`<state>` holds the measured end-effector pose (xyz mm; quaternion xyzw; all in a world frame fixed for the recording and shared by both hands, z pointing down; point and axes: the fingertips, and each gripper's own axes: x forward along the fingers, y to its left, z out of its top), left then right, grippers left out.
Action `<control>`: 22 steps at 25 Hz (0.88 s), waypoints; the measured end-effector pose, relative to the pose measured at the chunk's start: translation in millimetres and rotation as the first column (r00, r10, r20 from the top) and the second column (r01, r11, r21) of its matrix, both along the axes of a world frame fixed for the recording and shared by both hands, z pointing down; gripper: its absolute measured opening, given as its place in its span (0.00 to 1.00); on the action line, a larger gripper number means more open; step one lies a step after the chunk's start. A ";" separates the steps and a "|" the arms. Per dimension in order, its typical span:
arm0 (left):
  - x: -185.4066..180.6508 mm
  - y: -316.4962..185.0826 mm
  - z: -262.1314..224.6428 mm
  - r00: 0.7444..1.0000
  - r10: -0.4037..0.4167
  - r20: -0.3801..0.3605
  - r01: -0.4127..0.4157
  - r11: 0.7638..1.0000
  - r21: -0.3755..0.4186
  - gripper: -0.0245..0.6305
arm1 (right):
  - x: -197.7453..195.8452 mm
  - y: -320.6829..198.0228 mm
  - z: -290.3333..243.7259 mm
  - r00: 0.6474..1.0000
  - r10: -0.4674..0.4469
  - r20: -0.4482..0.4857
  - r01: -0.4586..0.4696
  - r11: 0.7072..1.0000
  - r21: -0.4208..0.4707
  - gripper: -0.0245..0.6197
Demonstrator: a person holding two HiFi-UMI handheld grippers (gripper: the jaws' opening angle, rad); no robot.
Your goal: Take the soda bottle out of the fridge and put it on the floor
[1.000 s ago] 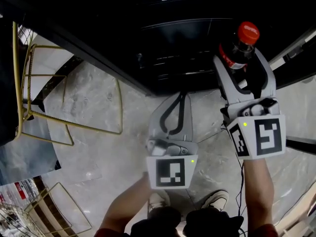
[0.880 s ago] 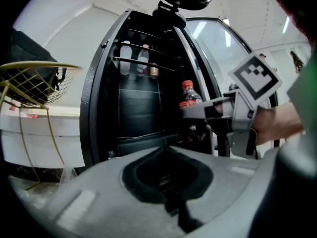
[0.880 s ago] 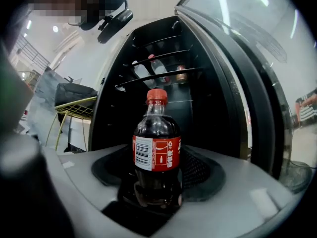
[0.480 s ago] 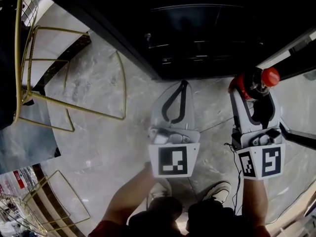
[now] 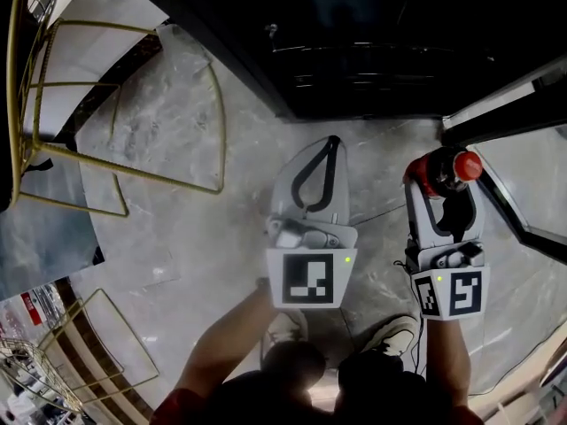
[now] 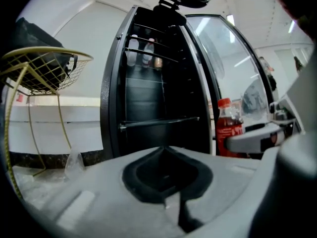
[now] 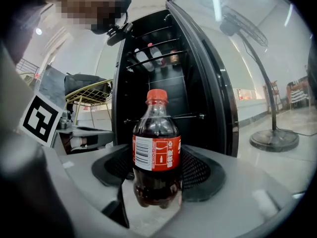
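Since the earlier frames, the right gripper point(image 5: 440, 177) has been lowered together with the soda bottle point(image 5: 446, 170), from in front of the dark fridge point(image 5: 372, 42) interior to a position over the marble floor point(image 5: 177, 220).

The jaws of the right gripper are held partly apart and are clamped on the bottle body from both sides. In the right gripper view the soda bottle point(image 7: 156, 148) is seen upright, with its red cap on top. It is outside the fridge, in front of the open compartment. Contact between the bottle base and the floor cannot be determined.

The left gripper point(image 5: 331, 142) is positioned beside the right gripper. Its jaws are brought fully together at the tips, and nothing is held between them.

A gold wire stand point(image 5: 115, 104) is located on the floor at the left. A pedestal fan point(image 7: 267, 108) is visible to the right of the glass door point(image 7: 223, 43).
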<state>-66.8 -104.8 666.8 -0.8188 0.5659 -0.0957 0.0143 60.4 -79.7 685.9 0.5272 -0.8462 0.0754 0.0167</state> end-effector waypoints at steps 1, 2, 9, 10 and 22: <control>-0.5 2.1 4.9 1.000 0.001 0.003 -0.001 1.000 -0.008 0.04 | -0.8 2.6 6.3 1.000 -0.003 -0.002 0.003 1.000 -0.007 0.50; -1.4 4.2 10.2 1.000 -0.001 0.000 0.001 1.000 -0.018 0.04 | -1.4 5.2 12.6 1.000 -0.004 -0.004 0.004 1.000 -0.017 0.50; -7.3 12.9 34.8 1.000 -0.012 -0.009 0.011 0.998 -0.056 0.04 | -7.1 14.3 39.8 1.000 -0.007 -0.024 0.005 0.998 -0.062 0.50; -6.8 13.1 36.4 1.000 -0.012 -0.009 0.011 0.998 -0.059 0.04 | -7.6 14.5 42.2 1.000 -0.009 -0.027 0.007 0.998 -0.067 0.50; -8.9 20.4 49.8 1.000 -0.011 -0.003 0.011 0.996 -0.093 0.04 | -16.7 1.9 107.5 0.995 -0.016 -0.100 -0.001 0.987 -0.162 0.50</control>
